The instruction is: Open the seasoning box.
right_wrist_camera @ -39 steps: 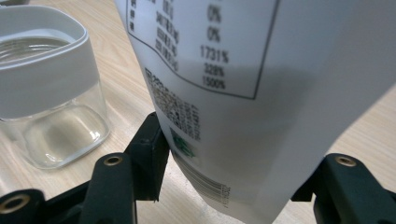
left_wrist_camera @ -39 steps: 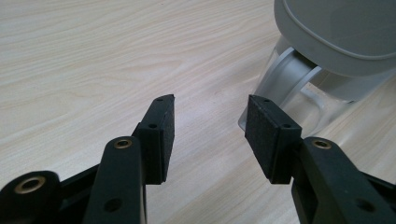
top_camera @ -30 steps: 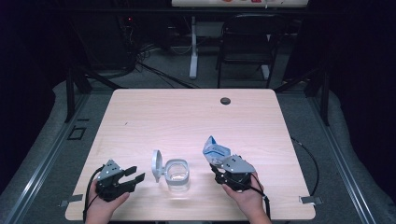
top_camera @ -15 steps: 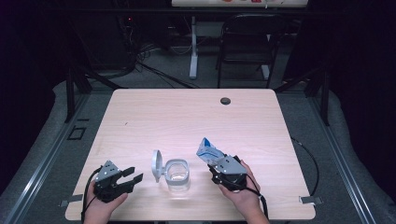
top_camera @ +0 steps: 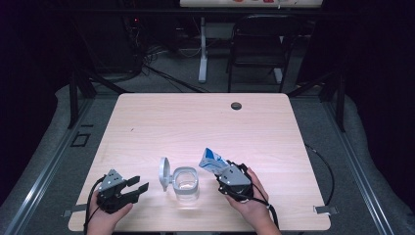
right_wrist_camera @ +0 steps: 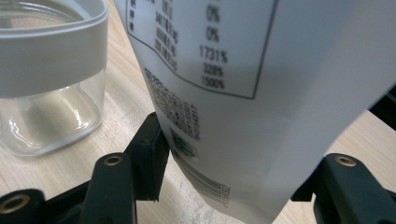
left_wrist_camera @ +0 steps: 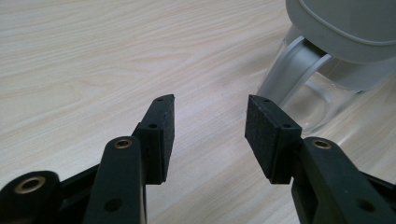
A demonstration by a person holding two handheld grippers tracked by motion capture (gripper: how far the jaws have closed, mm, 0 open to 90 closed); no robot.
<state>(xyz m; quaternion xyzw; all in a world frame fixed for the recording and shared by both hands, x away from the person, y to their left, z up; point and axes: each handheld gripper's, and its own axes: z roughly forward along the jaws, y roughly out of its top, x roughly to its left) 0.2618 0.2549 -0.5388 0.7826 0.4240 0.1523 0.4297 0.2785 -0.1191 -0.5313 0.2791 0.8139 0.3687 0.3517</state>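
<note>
A clear glass jar (top_camera: 186,184) with a grey rim stands near the table's front edge, its grey flip lid (top_camera: 165,173) swung open to the left. My right gripper (top_camera: 221,172) is shut on a blue and white pouch (top_camera: 211,160), which tilts toward the jar's right side. In the right gripper view the pouch (right_wrist_camera: 243,70), with its printed label, sits between the jaws of that gripper (right_wrist_camera: 233,158), and the jar (right_wrist_camera: 46,70) is close on the left. My left gripper (top_camera: 139,184) rests open left of the jar. Nothing is between its pads (left_wrist_camera: 161,135); the jar (left_wrist_camera: 317,93) and lid (left_wrist_camera: 345,23) lie ahead to the right.
The pale wooden table (top_camera: 195,122) has a dark cable hole (top_camera: 236,105) near its far edge. Behind the table stand a chair (top_camera: 259,44) and a desk leg (top_camera: 202,49) on a dark floor with cables.
The right gripper and its pouch have shifted a little to the left, closer to the jar. The left gripper has stayed where it was.
</note>
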